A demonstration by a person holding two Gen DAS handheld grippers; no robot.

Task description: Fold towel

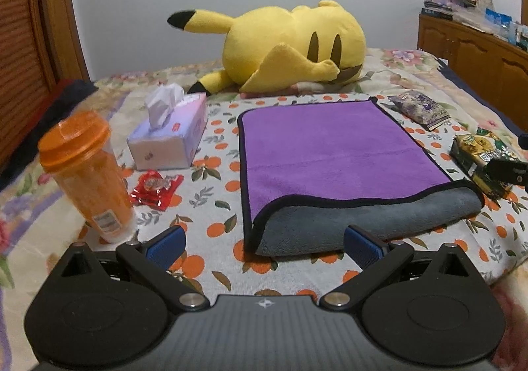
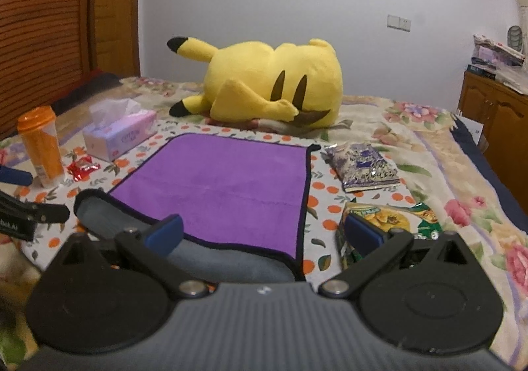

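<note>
The left gripper (image 1: 264, 244) is held low over the bed, level and facing the far wall, its blue-padded fingers (image 1: 166, 245) spread wide with nothing between them. Just beyond it lies the purple microfibre towel with a grey underside and black trim (image 1: 330, 153), flat on the orange-print white cloth (image 1: 217, 196); its near edge is turned back, grey side up, and that flap sits just ahead of the right-hand finger, overlapping it in this view; I cannot tell whether they touch. A translucent orange plastic bottle (image 1: 84, 173) stands beside the left finger.

The right gripper (image 2: 264, 235) is held likewise, low and level, also fully spread and holding nothing. The towel's (image 2: 224, 186) near right corner lies between its fingers (image 2: 363, 234), the grey fold (image 2: 109, 219) passing under the left one, while the right finger hangs over a green snack packet (image 2: 396, 219).
</note>
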